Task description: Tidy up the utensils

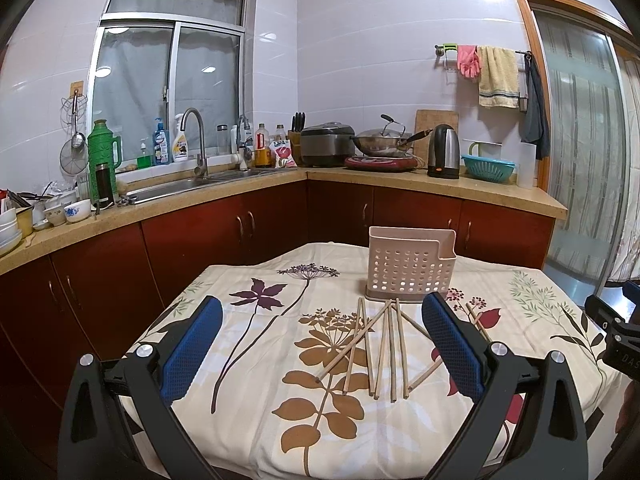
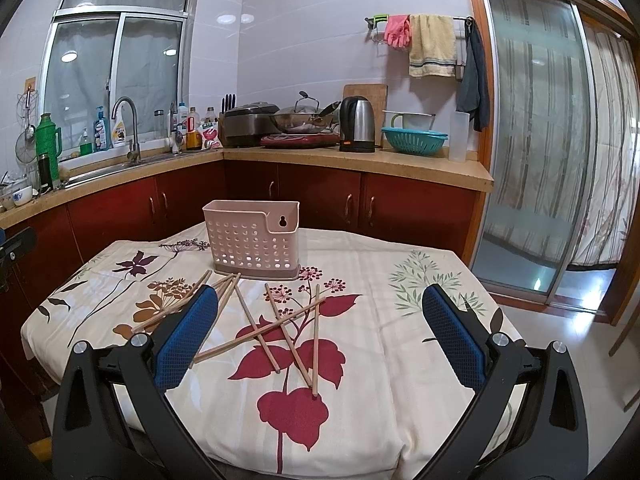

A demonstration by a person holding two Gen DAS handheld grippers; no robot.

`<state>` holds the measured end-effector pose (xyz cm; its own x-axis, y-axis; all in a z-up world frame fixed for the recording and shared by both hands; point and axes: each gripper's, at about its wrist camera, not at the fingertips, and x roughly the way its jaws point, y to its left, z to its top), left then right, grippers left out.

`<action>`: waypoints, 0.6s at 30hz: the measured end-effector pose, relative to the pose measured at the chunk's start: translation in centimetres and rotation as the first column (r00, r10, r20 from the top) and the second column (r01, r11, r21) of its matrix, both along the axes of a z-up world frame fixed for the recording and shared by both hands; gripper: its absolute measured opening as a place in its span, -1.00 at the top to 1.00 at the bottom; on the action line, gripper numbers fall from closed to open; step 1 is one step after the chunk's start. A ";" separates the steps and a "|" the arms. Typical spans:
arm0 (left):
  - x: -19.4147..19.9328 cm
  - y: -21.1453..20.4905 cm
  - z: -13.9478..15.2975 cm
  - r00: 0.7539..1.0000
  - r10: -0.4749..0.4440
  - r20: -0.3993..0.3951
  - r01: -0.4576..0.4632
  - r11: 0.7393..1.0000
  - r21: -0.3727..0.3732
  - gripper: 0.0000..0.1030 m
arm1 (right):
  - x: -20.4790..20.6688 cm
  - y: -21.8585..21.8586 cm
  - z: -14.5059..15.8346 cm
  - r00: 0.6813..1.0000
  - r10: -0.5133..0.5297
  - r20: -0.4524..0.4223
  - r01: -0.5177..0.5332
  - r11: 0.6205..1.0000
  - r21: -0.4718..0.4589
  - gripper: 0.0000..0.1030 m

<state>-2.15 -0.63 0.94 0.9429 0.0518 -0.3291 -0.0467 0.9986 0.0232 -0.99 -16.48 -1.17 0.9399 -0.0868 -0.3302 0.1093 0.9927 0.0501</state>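
Nothing is sorted yet, as far as you can judge; the wooden chopsticks (image 1: 384,344) all lie loose and crossed on the floral cloth of the tabletop (image 2: 400,320), just in front of the pink perforated utensil holder (image 1: 408,266), which looks empty from here; your left hand-held gripper (image 1: 320,344) hovers with its jaws wide apart and grips nothing; your right hand-held gripper (image 2: 320,332) is equally spread and empty; every chopstick remains for you to gather and stand in the holder.
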 end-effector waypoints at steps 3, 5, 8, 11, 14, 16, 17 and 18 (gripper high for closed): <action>0.0 0.0 0.0 1.000 0.000 0.001 0.000 1.000 0.000 -0.88 | 0.0 0.0 -0.1 1.000 0.001 0.001 -0.001 1.000 0.000 -0.94; 0.1 0.0 -0.2 1.000 0.000 -0.001 0.000 1.000 0.002 -0.88 | 0.0 0.0 -0.1 1.000 0.002 0.001 -0.002 1.000 -0.001 -0.94; 0.1 -0.1 -0.3 1.000 0.001 0.000 -0.001 1.000 0.006 -0.88 | 0.4 0.1 -0.3 1.000 0.004 -0.006 -0.004 1.000 -0.009 -0.94; 0.3 0.1 -0.7 1.000 -0.001 -0.006 0.001 1.000 0.013 -0.88 | 1.1 0.0 -0.9 1.000 0.007 -0.018 -0.007 1.000 -0.009 -0.94; 1.2 0.3 -2.0 0.999 -0.004 -0.031 0.005 1.000 0.023 -0.88 | 1.9 -0.4 -2.1 0.999 0.007 -0.040 -0.007 1.000 -0.006 -0.94; 1.9 0.5 -3.0 0.998 -0.006 -0.055 0.007 1.000 0.023 -0.88 | 2.5 -0.7 -3.2 0.998 0.006 -0.058 -0.006 1.000 -0.006 -0.94; 2.3 0.7 -3.6 0.998 -0.006 -0.068 0.008 1.000 0.021 -0.88 | 2.8 -0.7 -3.6 0.998 0.006 -0.065 -0.006 1.000 -0.006 -0.94; 2.7 0.9 -4.1 0.997 -0.006 -0.081 0.007 1.000 0.019 -0.88 | 3.3 -1.0 -4.3 0.997 0.006 -0.082 -0.007 1.000 -0.003 -0.94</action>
<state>0.56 0.23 -3.19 0.9134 0.0525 -0.4036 -0.0373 0.9983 0.0455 2.31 -17.49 -5.51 0.9104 -0.0822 -0.4055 0.1066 0.9936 0.0377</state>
